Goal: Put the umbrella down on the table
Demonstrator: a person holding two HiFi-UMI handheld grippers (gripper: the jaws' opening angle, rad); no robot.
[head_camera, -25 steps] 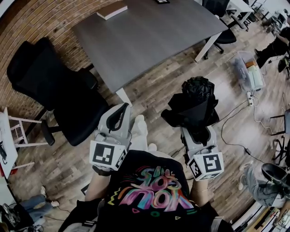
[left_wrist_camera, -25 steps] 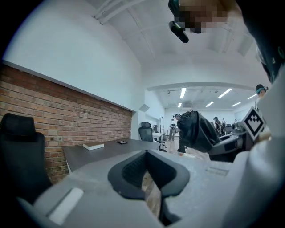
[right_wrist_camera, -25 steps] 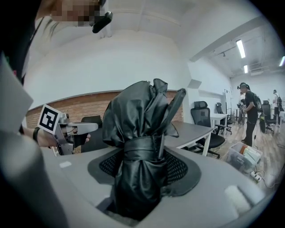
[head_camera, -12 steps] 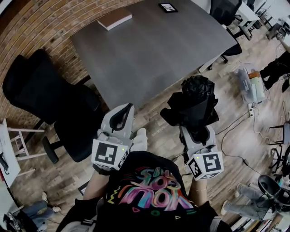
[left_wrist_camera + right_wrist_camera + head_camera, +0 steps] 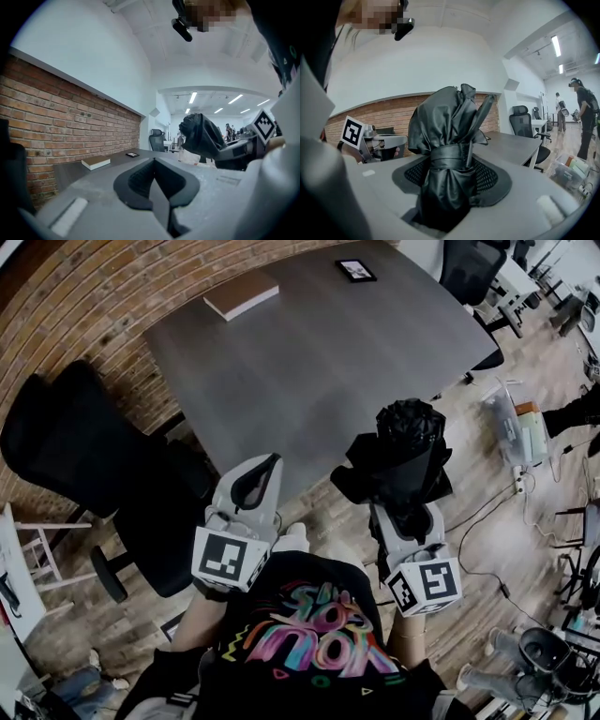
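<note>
A folded black umbrella (image 5: 403, 451), strapped round its middle, sticks up out of my right gripper (image 5: 409, 514), whose jaws are shut on its lower part (image 5: 447, 154). Its top hangs just beside the near corner of the grey table (image 5: 319, 343), above the wooden floor. My left gripper (image 5: 263, 468) is held at the table's near edge, its pads (image 5: 140, 180) together with nothing between them. In the left gripper view the umbrella (image 5: 201, 136) shows to the right.
A book (image 5: 241, 296) and a small dark-framed flat item (image 5: 356, 270) lie on the table's far side. A black office chair (image 5: 94, 456) stands on the left by the brick wall. Another chair (image 5: 469, 268), a plastic box (image 5: 520, 413) and cables are on the right.
Both grippers have come closer to the table together, the umbrella still held. The table's near corner now lies between and just ahead of them.
</note>
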